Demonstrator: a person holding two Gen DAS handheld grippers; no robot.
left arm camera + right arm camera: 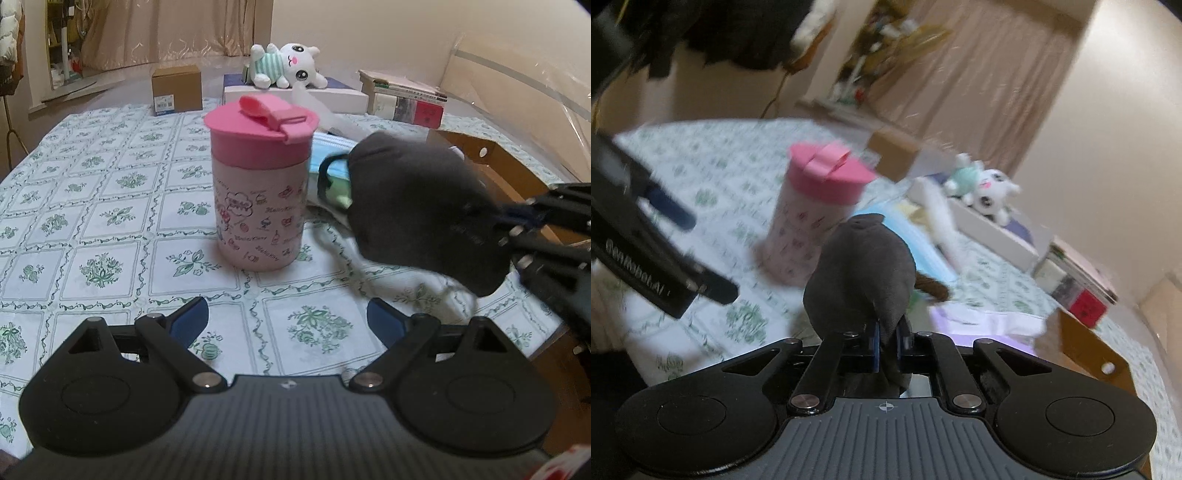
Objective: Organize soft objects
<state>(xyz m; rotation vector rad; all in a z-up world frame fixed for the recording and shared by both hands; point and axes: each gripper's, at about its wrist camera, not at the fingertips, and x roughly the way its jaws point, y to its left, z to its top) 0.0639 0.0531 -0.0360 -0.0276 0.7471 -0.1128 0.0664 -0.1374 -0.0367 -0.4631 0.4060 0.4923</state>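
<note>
My right gripper is shut on a dark grey sock and holds it above the table; the sock also shows in the left wrist view, with the right gripper at its right end. My left gripper is open and empty, low over the tablecloth, in front of a pink lidded cup. A pack of blue face masks lies behind the sock. A white plush toy lies on a box at the back.
A floral tablecloth covers the table. A brown cardboard box stands at the right edge. A small carton, a white box and stacked books line the back. The right wrist view is motion-blurred.
</note>
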